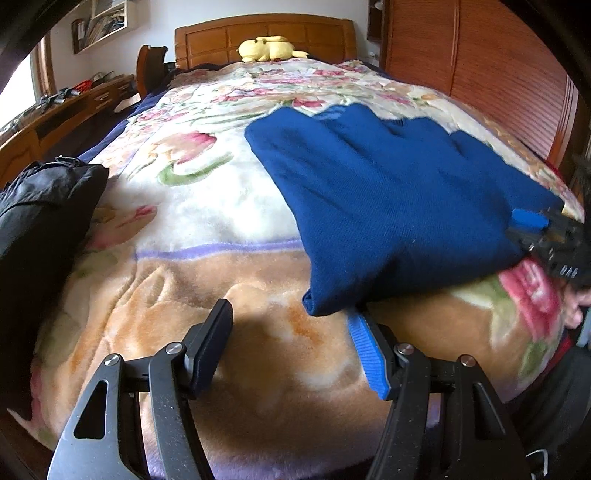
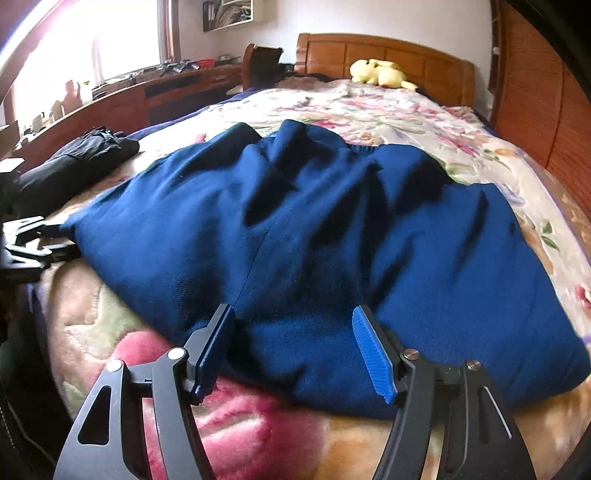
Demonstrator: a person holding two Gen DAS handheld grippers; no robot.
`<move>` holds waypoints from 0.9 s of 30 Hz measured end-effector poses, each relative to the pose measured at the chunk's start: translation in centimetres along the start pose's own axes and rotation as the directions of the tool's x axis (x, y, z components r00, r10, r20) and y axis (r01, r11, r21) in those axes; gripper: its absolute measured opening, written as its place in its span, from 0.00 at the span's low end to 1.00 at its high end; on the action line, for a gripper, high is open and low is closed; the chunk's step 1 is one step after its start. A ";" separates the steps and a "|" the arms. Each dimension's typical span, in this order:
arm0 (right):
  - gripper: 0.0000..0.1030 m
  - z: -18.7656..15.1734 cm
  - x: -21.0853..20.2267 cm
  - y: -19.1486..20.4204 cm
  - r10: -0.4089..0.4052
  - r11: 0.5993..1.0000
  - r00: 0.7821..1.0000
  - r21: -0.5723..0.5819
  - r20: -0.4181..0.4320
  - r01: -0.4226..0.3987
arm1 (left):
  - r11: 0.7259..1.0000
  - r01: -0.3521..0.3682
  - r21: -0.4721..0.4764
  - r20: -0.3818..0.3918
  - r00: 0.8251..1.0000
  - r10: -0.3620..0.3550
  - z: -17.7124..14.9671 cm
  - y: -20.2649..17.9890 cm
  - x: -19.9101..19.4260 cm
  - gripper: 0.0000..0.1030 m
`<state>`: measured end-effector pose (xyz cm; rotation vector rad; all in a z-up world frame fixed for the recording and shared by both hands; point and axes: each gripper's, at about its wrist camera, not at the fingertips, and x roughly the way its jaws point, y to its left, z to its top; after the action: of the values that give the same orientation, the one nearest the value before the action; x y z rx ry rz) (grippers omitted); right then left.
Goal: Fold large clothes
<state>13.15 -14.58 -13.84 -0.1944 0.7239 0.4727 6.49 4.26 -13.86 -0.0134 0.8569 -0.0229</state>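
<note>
A dark blue sweater (image 1: 388,203) (image 2: 295,221) lies partly folded and rumpled on the floral blanket (image 1: 207,206) (image 2: 369,110) of the bed. In the left wrist view my left gripper (image 1: 288,310) is open over bare blanket, its blue-padded finger just beside the sweater's near left corner. My right gripper (image 2: 292,312) is open at the sweater's near edge; the cloth lies between its fingers and the pads do not press it. It also shows blurred at the right edge of the left wrist view, as the right gripper (image 1: 546,229).
A black garment (image 1: 44,199) (image 2: 81,158) is piled at the bed's left side. A yellow plush toy (image 1: 269,48) (image 2: 380,74) rests by the wooden headboard (image 1: 266,33). A wooden wardrobe (image 1: 498,74) stands on the right and a long desk (image 2: 147,96) on the left.
</note>
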 end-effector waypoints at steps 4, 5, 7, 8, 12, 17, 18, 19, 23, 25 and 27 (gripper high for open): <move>0.66 -0.3 0.0 0.4 -0.018 1.000 0.999 0.001 0.028 0.018 | 0.998 0.041 -0.045 0.044 0.998 -0.039 0.8 0.5 -1.3 0.64; 0.67 -0.5 -0.1 0.5 -0.020 1.000 0.999 -0.001 0.035 0.020 | 0.996 0.057 -0.062 0.058 0.997 -0.054 1.0 0.6 -1.5 0.64; 0.67 -0.7 -0.1 0.7 -0.023 1.000 0.999 -0.002 0.044 0.024 | 0.991 0.086 -0.103 0.069 0.994 -0.079 1.6 1.1 -1.5 0.64; 0.66 -0.8 -0.2 0.7 -0.024 1.000 0.999 -0.003 0.046 0.024 | 0.988 0.099 -0.120 0.070 0.993 -0.091 1.8 1.3 -1.4 0.64; 0.66 -1.3 -0.4 0.8 -0.027 1.000 0.998 -0.005 0.060 0.027 | 0.985 0.105 -0.140 0.039 0.994 -0.101 2.0 1.4 0.0 0.64; 0.67 -1.5 -0.6 0.7 -0.028 1.000 0.997 -0.007 0.074 0.029 | 0.980 0.120 -0.157 0.020 0.993 -0.118 1.5 1.3 0.7 0.64; 0.67 -1.6 -0.6 0.6 -0.027 1.000 0.997 -0.006 0.078 0.028 | 0.977 0.130 -0.167 0.022 0.992 -0.128 1.5 1.3 0.8 0.64; 0.67 -1.6 -0.6 0.6 -0.027 1.000 0.996 -0.006 0.082 0.028 | 0.975 0.138 -0.174 0.023 0.990 -0.136 1.3 1.4 0.8 0.63; 0.67 -1.9 -0.8 0.4 -0.020 1.000 0.996 -0.004 0.091 0.020 | 0.957 0.219 -0.192 0.000 0.975 -0.223 1.0 0.7 1.4 0.44; 0.67 -2.0 -0.9 0.2 -0.014 1.000 0.995 -0.001 0.095 0.015 | 0.963 0.207 -0.171 -0.010 0.977 -0.212 1.0 -0.1 1.6 0.39; 0.67 -2.0 -0.9 0.2 -0.014 1.000 0.995 -0.001 0.097 0.014 | 0.965 0.202 -0.166 -0.003 0.979 -0.205 1.1 -0.5 1.4 0.25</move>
<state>11.26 -15.41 -14.69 -0.1763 0.6271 0.4664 8.20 3.70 -14.14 -0.2570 0.8730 -0.1453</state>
